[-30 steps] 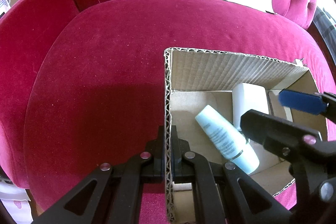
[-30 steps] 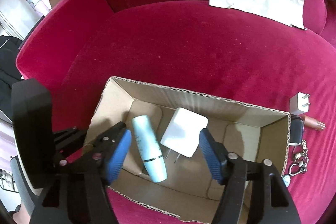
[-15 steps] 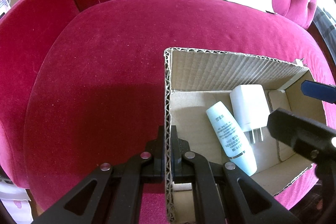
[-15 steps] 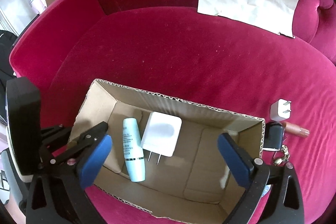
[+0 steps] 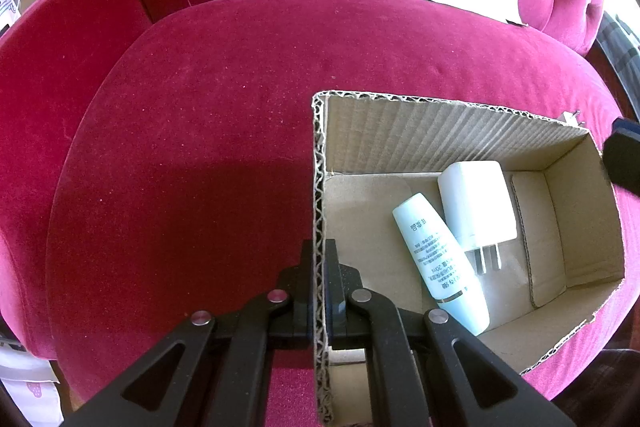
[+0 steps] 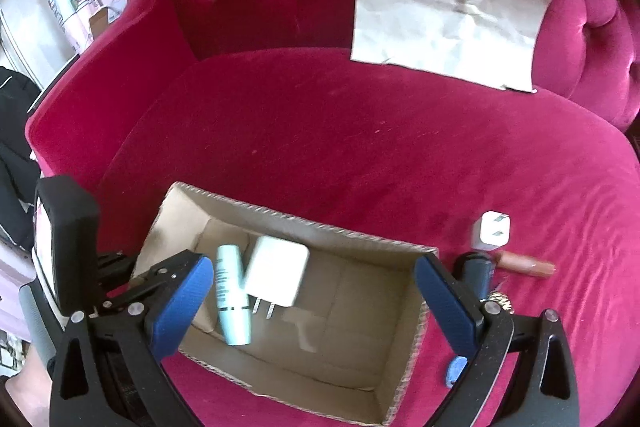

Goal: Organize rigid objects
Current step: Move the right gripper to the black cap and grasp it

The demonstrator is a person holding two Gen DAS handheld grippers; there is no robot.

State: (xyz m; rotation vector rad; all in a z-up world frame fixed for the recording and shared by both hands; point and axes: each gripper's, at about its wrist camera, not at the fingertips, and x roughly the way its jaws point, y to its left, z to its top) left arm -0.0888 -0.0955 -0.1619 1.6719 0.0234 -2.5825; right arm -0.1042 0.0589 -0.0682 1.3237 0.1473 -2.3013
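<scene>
Cardboard box (image 5: 452,143) is steadied on a velvet sofa (image 5: 200,147), its wall pinched by the left gripper (image 5: 320,291); the right gripper (image 6: 312,303), spread wide and empty, hangs above a tube (image 6: 231,301) and charger (image 6: 277,277) inside.

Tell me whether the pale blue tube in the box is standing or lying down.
Lying down: the tube rests on its side on the cardboard box floor, beside the white charger.
</scene>
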